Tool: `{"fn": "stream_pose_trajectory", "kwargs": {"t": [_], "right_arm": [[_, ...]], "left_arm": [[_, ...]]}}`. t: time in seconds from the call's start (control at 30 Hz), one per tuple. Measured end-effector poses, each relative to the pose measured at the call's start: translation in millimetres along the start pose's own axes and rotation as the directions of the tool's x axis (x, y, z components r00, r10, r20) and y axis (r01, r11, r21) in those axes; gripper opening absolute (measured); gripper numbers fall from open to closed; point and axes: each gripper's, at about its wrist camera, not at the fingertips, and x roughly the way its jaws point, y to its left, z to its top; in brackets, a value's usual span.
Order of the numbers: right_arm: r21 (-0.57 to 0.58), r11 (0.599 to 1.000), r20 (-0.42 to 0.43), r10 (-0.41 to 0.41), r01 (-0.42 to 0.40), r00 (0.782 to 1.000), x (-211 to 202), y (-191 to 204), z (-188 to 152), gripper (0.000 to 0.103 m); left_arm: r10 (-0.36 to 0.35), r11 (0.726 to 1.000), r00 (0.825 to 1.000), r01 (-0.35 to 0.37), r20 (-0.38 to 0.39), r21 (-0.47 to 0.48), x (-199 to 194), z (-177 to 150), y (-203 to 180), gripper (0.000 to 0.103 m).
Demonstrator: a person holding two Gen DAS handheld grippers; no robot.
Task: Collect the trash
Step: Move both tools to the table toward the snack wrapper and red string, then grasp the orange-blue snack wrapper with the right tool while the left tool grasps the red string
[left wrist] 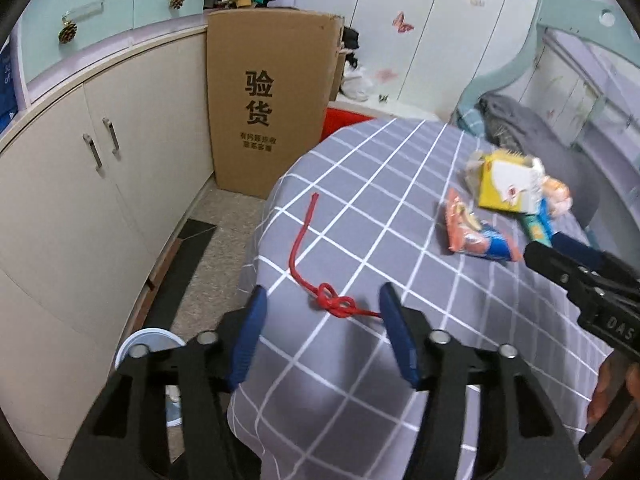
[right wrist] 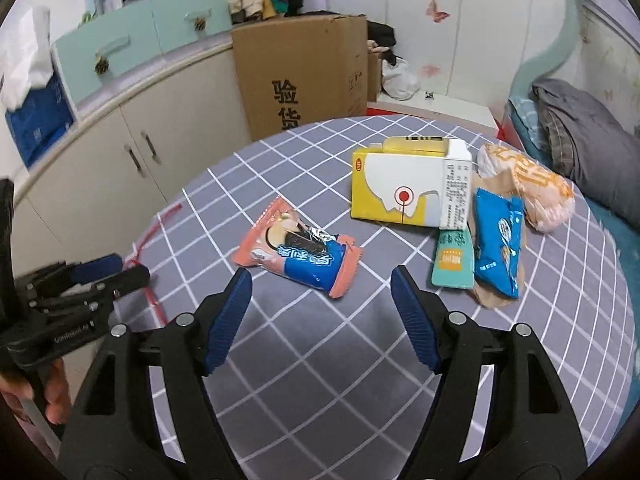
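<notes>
The left gripper hangs spread over the knotted red string near the table edge, framing it for a pinch. The right gripper, also spread, faces the pink-and-blue snack wrapper, likely its target.

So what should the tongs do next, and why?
Probably the left tongs should dip a little and close on the red string. They are open, and the string's knot lies on the checked cloth just ahead, between the tips. The right tongs are open too, facing the snack wrapper.
</notes>
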Motion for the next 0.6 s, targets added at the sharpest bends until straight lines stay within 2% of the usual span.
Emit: {"fn": "stream_pose_trajectory", "kwargs": {"t": [0.03,0.07,0.1,0.13,0.17,0.2,0.37,0.43,0.5,0.57,0.6], "right_arm": [[-0.016,1.0,-0.004,-0.006,0.006,1.0,3,1,1,0.072],[-0.031,0.999,-0.007,-0.009,0.009,1.0,6,3,2,0.074],[-0.06,0.998,-0.011,-0.01,0.009,1.0,11,6,4,0.074],[-0.078,0.997,-0.01,-0.015,0.014,1.0,14,8,5,0.074],[-0.094,0.995,-0.009,-0.023,0.023,1.0,17,11,5,0.075],[-0.112,0.993,-0.014,-0.028,0.026,0.999,23,14,6,0.075],[-0.164,0.986,-0.06,-0.029,0.019,0.998,44,25,9,0.075],[-0.148,0.989,-0.087,-0.02,0.007,0.996,52,26,11,0.073],[-0.137,0.991,-0.085,-0.026,0.014,0.996,55,26,13,0.058],[-0.131,0.991,-0.088,-0.041,0.03,0.995,55,29,16,0.038],[-0.132,0.991,-0.091,-0.049,0.037,0.995,55,32,17,0.035]], "left_arm": [[0.012,1.0,1.0,-0.012,0.005,0.013,2,0,-2,0.045],[0.017,0.999,1.0,-0.018,0.007,0.028,3,2,-1,0.036],[0.021,0.999,1.0,-0.021,0.005,0.049,5,2,-3,0.02],[0.014,0.998,1.0,-0.014,0.002,0.057,7,3,-4,0.01],[-0.005,0.999,1.0,0.005,-0.004,0.053,8,4,-3,0.006],[-0.028,0.999,1.0,0.028,0.001,0.031,8,6,0,0.006],[-0.052,0.999,0.997,0.052,0.054,-0.003,-2,9,13,0.005],[-0.056,0.998,0.996,0.058,0.073,-0.02,-8,11,21,0.005],[-0.063,0.997,0.995,0.066,0.08,-0.037,-12,12,30,0.005],[-0.07,0.996,0.993,0.076,0.091,-0.057,-17,12,38,0.005],[-0.07,0.995,0.992,0.077,0.102,-0.07,-21,12,45,0.005]]}}
